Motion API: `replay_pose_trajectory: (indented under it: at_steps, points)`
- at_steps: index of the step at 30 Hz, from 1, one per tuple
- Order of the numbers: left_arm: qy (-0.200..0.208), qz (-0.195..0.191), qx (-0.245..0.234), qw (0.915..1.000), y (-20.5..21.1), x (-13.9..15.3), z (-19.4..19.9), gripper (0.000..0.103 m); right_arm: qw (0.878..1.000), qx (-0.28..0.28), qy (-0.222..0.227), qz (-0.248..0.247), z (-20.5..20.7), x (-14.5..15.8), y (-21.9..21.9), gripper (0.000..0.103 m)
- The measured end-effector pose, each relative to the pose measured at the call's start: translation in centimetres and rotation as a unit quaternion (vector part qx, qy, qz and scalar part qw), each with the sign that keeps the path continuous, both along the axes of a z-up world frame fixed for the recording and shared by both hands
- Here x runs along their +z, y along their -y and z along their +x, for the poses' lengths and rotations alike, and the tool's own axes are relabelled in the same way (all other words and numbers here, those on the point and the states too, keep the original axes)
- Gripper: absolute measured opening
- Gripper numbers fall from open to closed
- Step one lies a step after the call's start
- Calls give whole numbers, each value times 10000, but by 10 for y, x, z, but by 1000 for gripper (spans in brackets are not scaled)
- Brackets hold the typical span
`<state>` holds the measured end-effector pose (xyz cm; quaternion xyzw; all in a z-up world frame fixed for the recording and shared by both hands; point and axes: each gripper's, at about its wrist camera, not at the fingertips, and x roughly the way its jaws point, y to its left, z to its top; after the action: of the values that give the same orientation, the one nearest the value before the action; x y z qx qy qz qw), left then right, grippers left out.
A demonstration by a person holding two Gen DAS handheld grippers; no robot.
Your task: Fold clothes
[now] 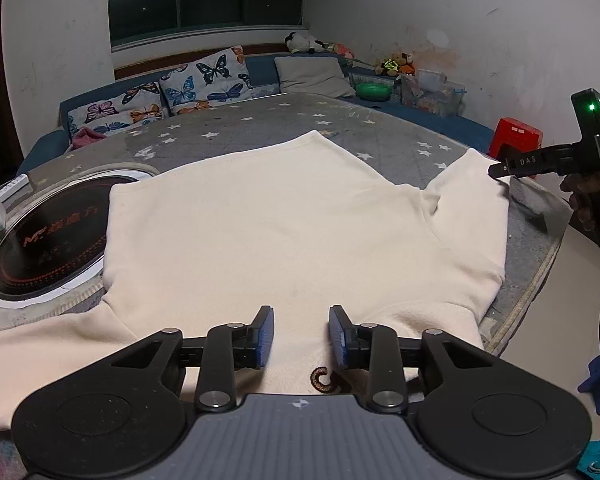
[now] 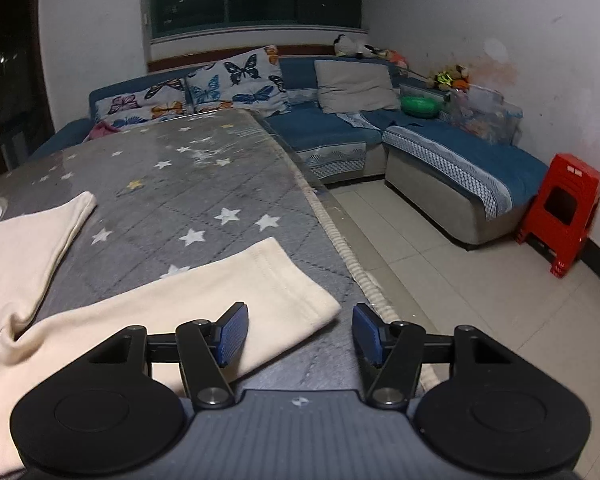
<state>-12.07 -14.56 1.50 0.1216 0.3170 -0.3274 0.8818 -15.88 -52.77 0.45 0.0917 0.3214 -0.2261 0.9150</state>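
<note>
A cream long-sleeved top (image 1: 268, 232) lies spread flat on a grey star-patterned table cover (image 1: 380, 136). My left gripper (image 1: 301, 336) is open just above the near edge of the top, by a small brown embroidered mark (image 1: 322, 380). My right gripper (image 2: 300, 334) is open over the cuff end of the right sleeve (image 2: 236, 300), its left pad (image 2: 232, 334) above the cloth and its right pad beyond the cuff. The right gripper also shows in the left wrist view (image 1: 496, 170) at the sleeve's far end. The other sleeve (image 1: 40, 352) trails to the near left.
A round black induction hob (image 1: 48, 240) sits on the table left of the top. A blue corner sofa (image 2: 340, 128) with butterfly cushions stands behind the table. A red plastic stool (image 2: 560, 216) stands by the right wall. The table's right edge (image 2: 340, 240) drops to a tiled floor.
</note>
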Motion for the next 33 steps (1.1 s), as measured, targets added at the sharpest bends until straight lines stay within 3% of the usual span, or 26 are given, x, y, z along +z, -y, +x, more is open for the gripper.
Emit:
replay_pose_trajectory:
  at_steps: [5,8,11,15,20,23,26,31,33]
  points:
    - [21,36,21,10000,1,0,-1,37,10000,-24,76,50,1,0,3,37]
    - [24,43,36,10000,1,0,0,39,9999,-11,98,46,0,1,4,15]
    - [28,54,31,10000,1,0,0,40,9999,-46,156,-24,-5,5,5,9]
    - [41,57,33,10000,0,-1,1,42,9991,-217,205,-314,-14,15,0,8]
    - [52,71,31,10000,0,-1,1,44,9985,-308,-71,-454,-16,7,1,9]
    - [40,88,25,10000,0,1,1,45,9981,-327,-161,-506,-15,5,0,18]
    - [59,55,8,10000,-1,5,1,45,9972,-321,-86,-671,-16,16,-7,18]
    - [50,-92,-66,9999,4,11,2,46,9964,544,121,-641,-10,32,-42,23]
    - [30,-103,-98,9999,8,11,1,46,9931,1075,150,-446,-4,34,-61,36]
